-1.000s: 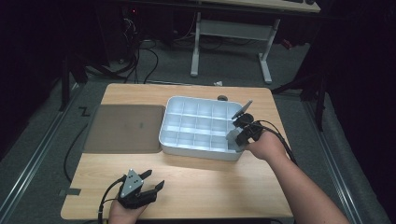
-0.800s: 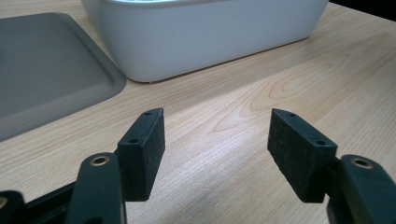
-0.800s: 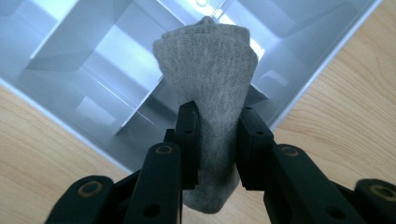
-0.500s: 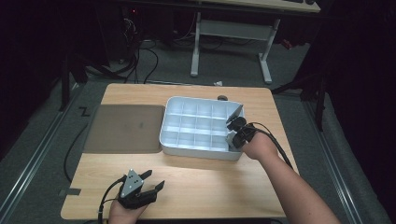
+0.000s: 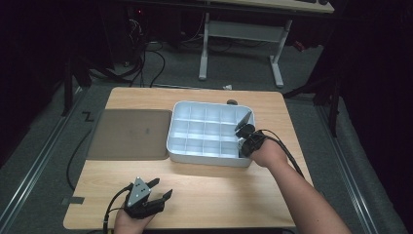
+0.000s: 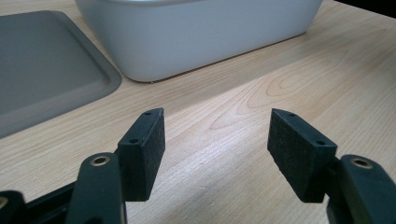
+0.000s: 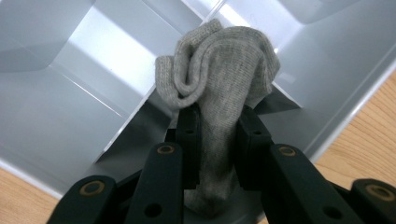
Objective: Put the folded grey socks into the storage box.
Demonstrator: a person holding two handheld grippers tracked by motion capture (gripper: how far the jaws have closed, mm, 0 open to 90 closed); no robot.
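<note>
A crumpled grey sock (image 7: pixel 219 79) stands between the jaws of my right gripper (image 7: pixel 218 126), whose pads press on it from both sides. Behind the sock are the dividers of a white compartment tray (image 7: pixel 60 93). From above, the right gripper (image 5: pixel 243 136) reaches into the tray (image 5: pixel 204 155) at its near right corner. My left gripper (image 5: pixel 162 188) rests low on the wooden table near the front edge, jaws wide apart. Its own view (image 6: pixel 217 140) has bare wood between the pads (image 6: pixel 147 144) and the tray's outer wall (image 6: pixel 196 37) beyond.
A flat dark grey mat (image 5: pixel 129 134) lies left of the tray, its rounded corner (image 6: pixel 42 70) close to the left gripper. A small dark object (image 5: pixel 232 102) sits behind the tray. The table's edges drop to a floor with cables and desk legs.
My right gripper has sunk a little into the tray's near right corner with the sock in it. The left gripper has stayed put.
</note>
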